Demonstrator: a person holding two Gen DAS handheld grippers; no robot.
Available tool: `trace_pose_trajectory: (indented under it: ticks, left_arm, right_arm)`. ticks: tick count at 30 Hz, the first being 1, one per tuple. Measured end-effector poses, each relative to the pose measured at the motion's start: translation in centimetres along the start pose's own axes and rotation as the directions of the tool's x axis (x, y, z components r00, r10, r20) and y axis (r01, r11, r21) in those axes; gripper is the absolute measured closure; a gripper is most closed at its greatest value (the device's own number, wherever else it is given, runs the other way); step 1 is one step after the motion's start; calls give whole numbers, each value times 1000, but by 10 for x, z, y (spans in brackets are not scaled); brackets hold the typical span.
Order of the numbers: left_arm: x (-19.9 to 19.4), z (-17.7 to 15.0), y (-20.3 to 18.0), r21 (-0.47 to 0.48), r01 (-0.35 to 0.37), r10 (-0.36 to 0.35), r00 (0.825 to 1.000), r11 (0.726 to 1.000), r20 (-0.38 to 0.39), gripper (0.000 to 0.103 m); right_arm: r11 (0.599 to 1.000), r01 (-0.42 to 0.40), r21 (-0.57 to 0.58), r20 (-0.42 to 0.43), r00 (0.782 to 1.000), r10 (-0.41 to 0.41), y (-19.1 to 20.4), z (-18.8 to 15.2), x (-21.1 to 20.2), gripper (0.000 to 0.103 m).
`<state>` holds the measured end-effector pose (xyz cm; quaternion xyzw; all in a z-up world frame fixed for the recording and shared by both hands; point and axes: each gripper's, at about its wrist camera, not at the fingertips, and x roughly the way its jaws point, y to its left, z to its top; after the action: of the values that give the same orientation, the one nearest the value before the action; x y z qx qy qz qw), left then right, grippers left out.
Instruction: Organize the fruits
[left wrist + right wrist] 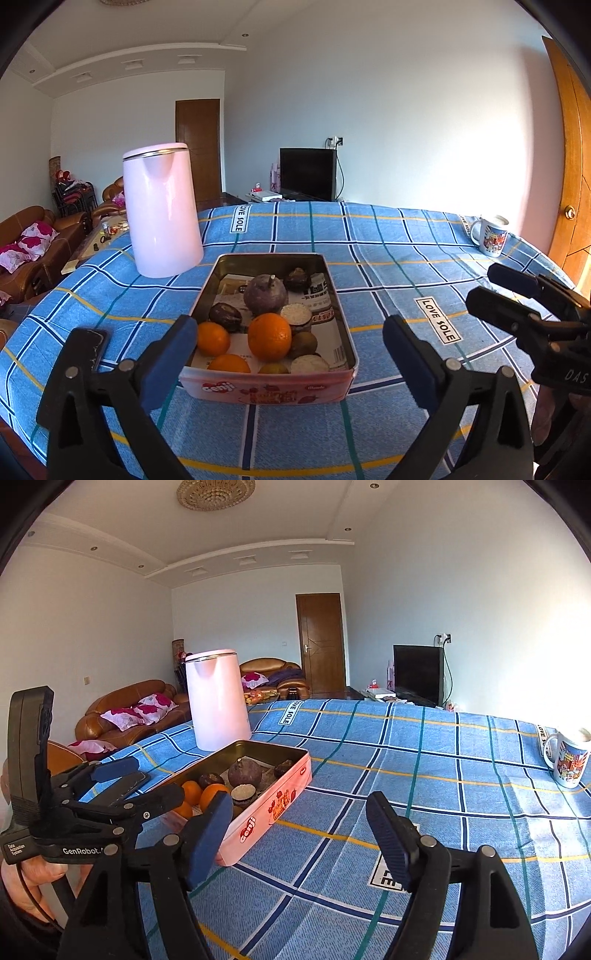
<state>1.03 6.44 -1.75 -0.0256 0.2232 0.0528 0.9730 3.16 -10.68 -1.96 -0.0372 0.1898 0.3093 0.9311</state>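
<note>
A pink rectangular tin (271,389) sits on the blue checked tablecloth. It holds several fruits: oranges (269,336), a large purple round fruit (265,294), and dark brown and cut white-faced ones. My left gripper (290,362) is open and empty, its blue pads on either side of the tin's near end, just in front of it. My right gripper (295,840) is open and empty, to the right of the tin (273,805), over bare cloth. The right gripper also shows at the right edge of the left wrist view (517,291).
A tall pink kettle (160,210) stands behind the tin on the left. A printed mug (491,236) stands at the far right of the table. A dark phone (94,345) lies left of the tin. Sofas, a door and a TV are beyond the table.
</note>
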Motion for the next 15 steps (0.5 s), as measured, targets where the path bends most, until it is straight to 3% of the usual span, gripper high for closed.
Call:
trace_pose_trajectory:
  ticks: [15]
  left_arm:
    - [0,1,-14,20,-3,3,1000,1000,-27,1]
  right_arm:
    - [1000,23,2,10,1000,-23,-7,-7,-13,26]
